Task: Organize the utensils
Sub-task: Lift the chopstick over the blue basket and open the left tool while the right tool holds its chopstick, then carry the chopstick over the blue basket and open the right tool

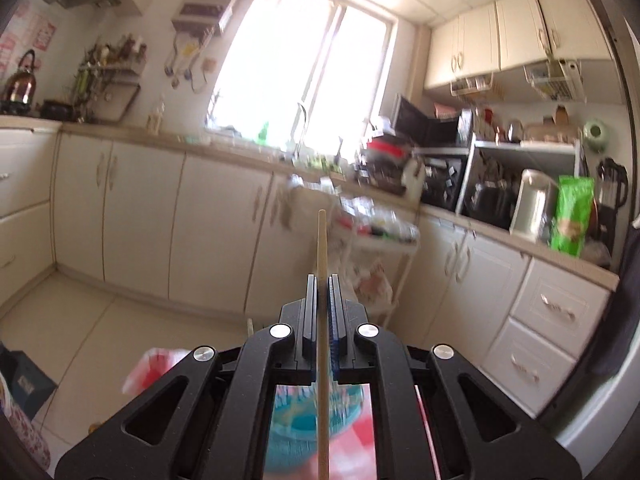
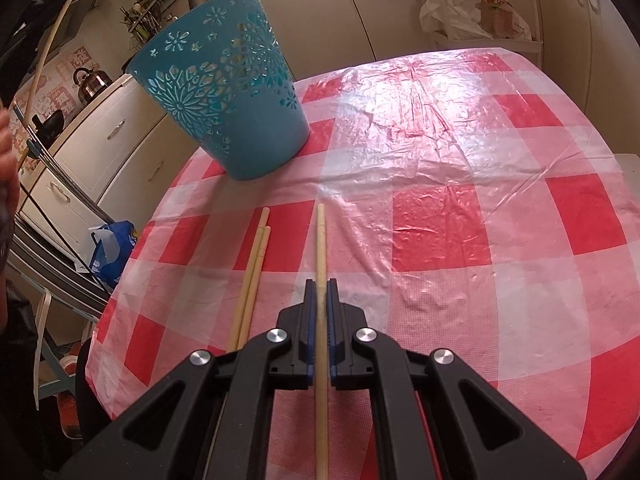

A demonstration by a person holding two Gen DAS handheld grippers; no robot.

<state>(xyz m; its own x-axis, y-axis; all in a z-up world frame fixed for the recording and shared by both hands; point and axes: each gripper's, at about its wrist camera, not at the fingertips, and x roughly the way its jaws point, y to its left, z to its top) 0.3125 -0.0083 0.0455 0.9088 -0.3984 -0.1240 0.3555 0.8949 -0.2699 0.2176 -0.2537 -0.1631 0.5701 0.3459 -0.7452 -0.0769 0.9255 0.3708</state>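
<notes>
The left gripper [image 1: 321,280] pinches a wooden chopstick [image 1: 321,240] between its closed jaws, raised in the air with the blue basket [image 1: 296,436] blurred below it. The right gripper [image 2: 321,282] clamps a second chopstick [image 2: 320,236] low over the red-checked tablecloth [image 2: 460,216]. Two loose chopsticks [image 2: 252,276] lie side by side (touching) just left of it. The basket stands upright near the table's far left edge.

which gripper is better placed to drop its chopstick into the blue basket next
Left, probably. The left gripper holds its chopstick upright, directly above the blue basket. The right gripper is low over the table.
</notes>
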